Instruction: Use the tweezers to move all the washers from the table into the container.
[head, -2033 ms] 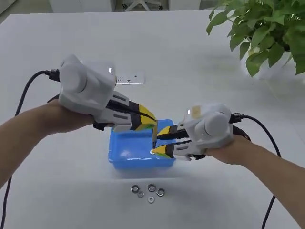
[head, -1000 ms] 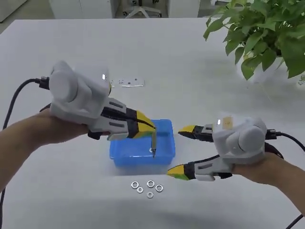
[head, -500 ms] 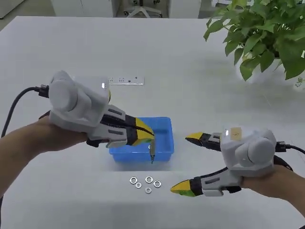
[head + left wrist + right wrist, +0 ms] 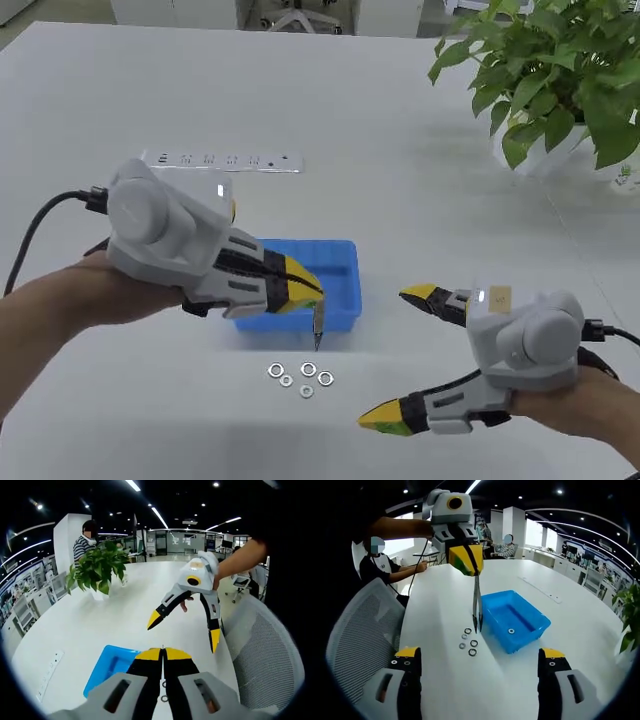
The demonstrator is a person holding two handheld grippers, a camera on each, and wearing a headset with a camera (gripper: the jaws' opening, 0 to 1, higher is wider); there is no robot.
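left gripper (image 4: pixel 303 291) has its jaws pressed together on the top of the tweezers (image 4: pixel 317 328), which hang point-down from it. the tips sit just off the near wall of the blue container (image 4: pixel 341 318), between it and the washers (image 4: pixel 300 377). cannot tell whether the tips touch the table (image 4: pixel 400 150), or whether anything is pinched in them; too fine to read. five washers lie in a loose cluster on the table, just in front of the container and apart from it. in the right gripper view one more washer (image 4: pixel 511 630) lies on the container floor. right gripper (image 4: pixel 396 357) is held to the right of the container and washers, well apart from both, jaws spread wide with nothing between them. surroundings: a white power strip (image 4: pixel 220 160) lies beyond the container, and a potted plant (image 4: pixel 540 70) stands at the far right. a black cable (image 4: pixel 40 230) trails from the left gripper. a mesh chair back (image 4: pixel 265 645) is at the table edge, and seated people are in the background. obstructions: in the head view the left gripper's body covers the near-left corner of the container. in the left gripper view its own shut jaws hide most of the tweezers and cluster; two washers peek through between the jaw bodies.
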